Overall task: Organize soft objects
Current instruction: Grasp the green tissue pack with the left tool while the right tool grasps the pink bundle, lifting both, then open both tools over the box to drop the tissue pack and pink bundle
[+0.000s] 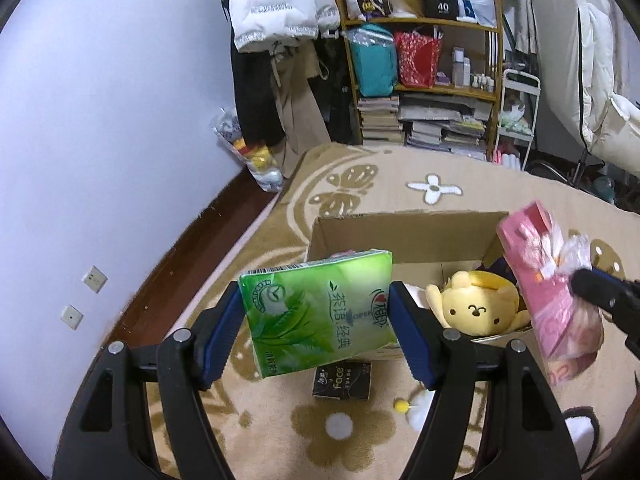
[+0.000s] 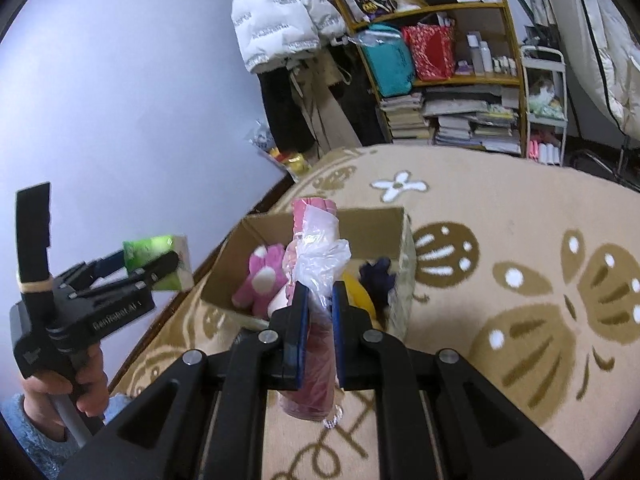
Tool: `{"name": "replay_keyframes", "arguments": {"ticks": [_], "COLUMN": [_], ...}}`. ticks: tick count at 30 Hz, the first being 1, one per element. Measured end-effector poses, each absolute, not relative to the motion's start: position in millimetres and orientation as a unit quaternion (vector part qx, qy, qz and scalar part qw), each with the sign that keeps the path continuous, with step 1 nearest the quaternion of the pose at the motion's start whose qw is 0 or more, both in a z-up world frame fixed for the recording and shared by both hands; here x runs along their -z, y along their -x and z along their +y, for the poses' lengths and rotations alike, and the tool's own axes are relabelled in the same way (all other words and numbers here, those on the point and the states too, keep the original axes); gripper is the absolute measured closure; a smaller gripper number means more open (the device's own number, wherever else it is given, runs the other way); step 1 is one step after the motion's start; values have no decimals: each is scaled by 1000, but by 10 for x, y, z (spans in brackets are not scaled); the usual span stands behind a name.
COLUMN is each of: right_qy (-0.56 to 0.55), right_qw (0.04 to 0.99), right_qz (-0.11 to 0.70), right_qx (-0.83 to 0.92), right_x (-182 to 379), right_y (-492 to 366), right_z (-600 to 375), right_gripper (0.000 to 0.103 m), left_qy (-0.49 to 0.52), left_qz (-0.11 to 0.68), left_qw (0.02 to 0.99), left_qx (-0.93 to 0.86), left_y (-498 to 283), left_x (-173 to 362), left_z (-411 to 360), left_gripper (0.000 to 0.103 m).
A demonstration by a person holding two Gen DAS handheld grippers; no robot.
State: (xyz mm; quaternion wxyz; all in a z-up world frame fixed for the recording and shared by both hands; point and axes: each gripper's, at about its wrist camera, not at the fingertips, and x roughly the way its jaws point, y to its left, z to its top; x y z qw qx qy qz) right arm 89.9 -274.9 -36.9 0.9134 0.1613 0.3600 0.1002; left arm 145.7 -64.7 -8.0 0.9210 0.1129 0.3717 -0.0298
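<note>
My left gripper [image 1: 316,312] is shut on a green tissue pack [image 1: 320,312] and holds it in the air in front of an open cardboard box [image 1: 400,232]. The pack also shows in the right wrist view [image 2: 160,258], left of the box [image 2: 372,224]. My right gripper [image 2: 320,296] is shut on a pink tissue pack in clear plastic [image 2: 314,264], held above the box's near edge; it shows at the right of the left wrist view [image 1: 548,288]. Inside the box lie a yellow plush [image 1: 476,300], a pink flower plush [image 2: 262,276] and a dark blue plush [image 2: 378,276].
The box stands on a beige flower-patterned rug [image 2: 500,240]. A black tissue pack [image 1: 342,380] and a small yellow-and-white pompom [image 1: 412,406] lie on the rug below my left gripper. A cluttered shelf [image 1: 420,80], hanging coats and a wall stand behind.
</note>
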Motion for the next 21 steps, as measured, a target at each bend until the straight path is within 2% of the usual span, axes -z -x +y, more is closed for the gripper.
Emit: {"name": "replay_keyframes", "arguments": {"ticks": [11,13,21], "right_qy": [-150,-143,-156], "right_qw": [915,918,908], "right_qz": [355,349,366], "right_qx": [-117,-122,-133], "right_x": [446,453,625], "right_y": [-1353,-1415,-1546], "right_z": [-2571,-2535,-2546], "right_gripper": [92,99,99], "left_qy": [-122,-121,-108], "left_qz": [386,386,407], "left_qw": [914,914,905], "left_qx": [38,42,57], "left_y": [-1697,-1746,-1946], "left_x": [265,293,511], "left_z": [-724,-730,-733], "left_gripper": [32,32,30]}}
